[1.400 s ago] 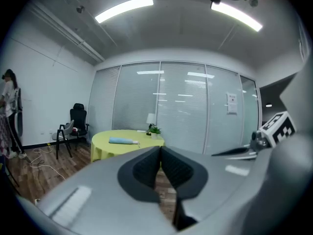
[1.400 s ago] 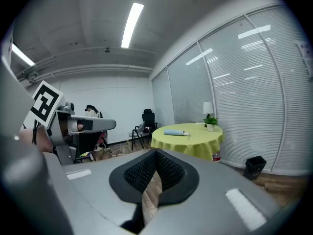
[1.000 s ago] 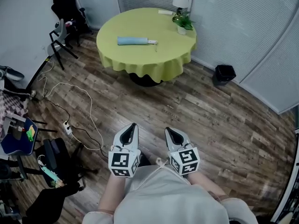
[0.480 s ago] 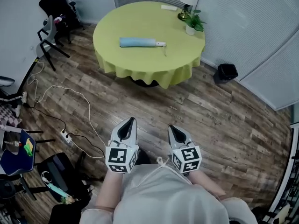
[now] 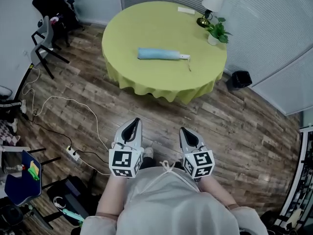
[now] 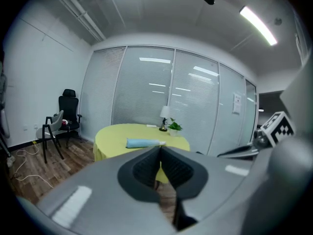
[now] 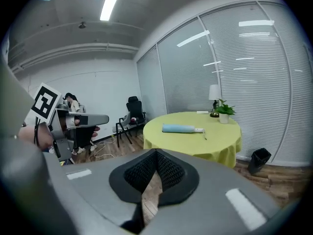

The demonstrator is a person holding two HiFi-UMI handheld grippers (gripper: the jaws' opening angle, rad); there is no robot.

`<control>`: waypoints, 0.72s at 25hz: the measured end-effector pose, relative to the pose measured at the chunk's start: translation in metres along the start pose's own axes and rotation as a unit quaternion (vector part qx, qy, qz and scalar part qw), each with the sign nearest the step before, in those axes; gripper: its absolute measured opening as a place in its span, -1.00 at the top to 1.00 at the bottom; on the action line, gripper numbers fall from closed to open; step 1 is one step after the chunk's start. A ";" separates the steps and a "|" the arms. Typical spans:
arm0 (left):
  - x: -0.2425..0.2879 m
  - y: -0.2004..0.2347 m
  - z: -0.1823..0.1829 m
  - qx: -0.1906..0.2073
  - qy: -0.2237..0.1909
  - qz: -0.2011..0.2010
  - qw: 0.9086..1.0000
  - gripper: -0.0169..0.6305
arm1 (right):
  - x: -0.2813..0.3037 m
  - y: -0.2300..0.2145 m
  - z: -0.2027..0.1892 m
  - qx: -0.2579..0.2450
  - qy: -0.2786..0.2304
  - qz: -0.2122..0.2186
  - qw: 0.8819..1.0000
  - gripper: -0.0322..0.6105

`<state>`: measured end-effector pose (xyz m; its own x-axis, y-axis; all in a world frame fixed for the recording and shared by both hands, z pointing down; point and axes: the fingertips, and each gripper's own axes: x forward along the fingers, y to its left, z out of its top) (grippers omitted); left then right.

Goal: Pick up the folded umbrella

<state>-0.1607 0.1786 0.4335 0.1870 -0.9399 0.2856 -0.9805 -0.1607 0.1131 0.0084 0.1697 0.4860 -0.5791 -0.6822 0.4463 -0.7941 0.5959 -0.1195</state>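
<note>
The left gripper (image 5: 135, 124) and right gripper (image 5: 183, 131) are closed, empty. The umbrella (image 5: 159, 54) lies on the table (image 5: 122, 31), well apart from both.

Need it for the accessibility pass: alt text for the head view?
A light blue folded umbrella lies on a round table with a yellow-green cloth, across a wood floor from the person. Low in frame, the left claw and right claw point toward it, both shut and empty.
</note>
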 end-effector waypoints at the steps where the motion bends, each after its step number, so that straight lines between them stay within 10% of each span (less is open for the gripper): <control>1: 0.003 0.011 0.004 0.001 -0.002 0.001 1.000 0.93 | 0.008 0.003 0.005 -0.002 -0.002 -0.001 1.000 0.90; 18: 0.147 0.054 0.032 -0.009 0.019 0.038 0.999 0.93 | 0.148 -0.094 0.073 -0.009 0.012 0.055 0.998 0.90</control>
<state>-0.1884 0.0221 0.4513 0.1147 -0.9372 0.3293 -0.9907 -0.0834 0.1077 -0.0162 -0.0185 0.4985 -0.6587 -0.6016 0.4519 -0.7218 0.6749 -0.1535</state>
